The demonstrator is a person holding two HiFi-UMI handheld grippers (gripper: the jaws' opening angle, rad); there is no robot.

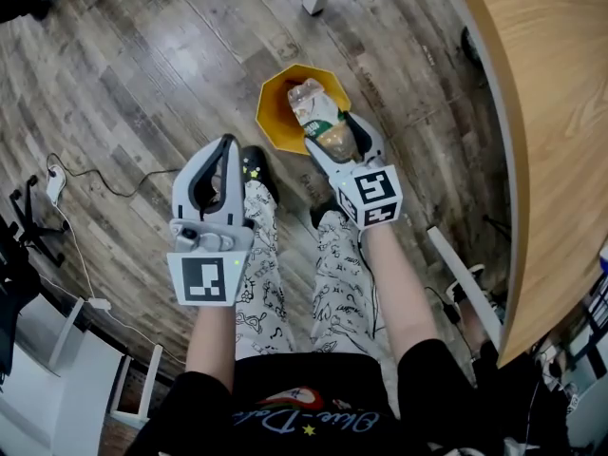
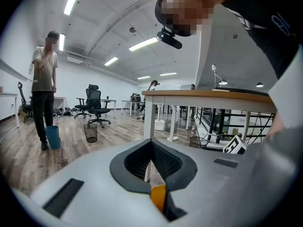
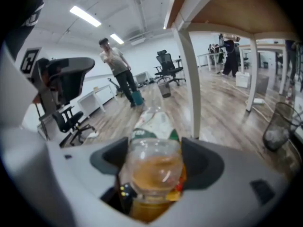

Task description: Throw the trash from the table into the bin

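— Where do we have the clear plastic bottle with amber liquid (image 1: pixel 320 117)?
— Clamped between the fingers (image 3: pixel 204 162) of our right gripper (image 1: pixel 331 131). The liquid-filled end sits between them, and the green-and-white label and the clear end jut past the tips.
— Which way does it point?
— Its long axis runs along the fingers, forward and away from us. In the head view it shows over the mouth of the yellow bin (image 1: pixel 269 112) on the floor, near the wooden desk (image 1: pixel 541 112).
— And our left gripper (image 1: pixel 228 145)?
— Fingers together, holding nothing.

Plank floor (image 2: pixel 28 150), strip lights (image 2: pixel 144 44), maybe 2 chairs (image 2: pixel 97 103).
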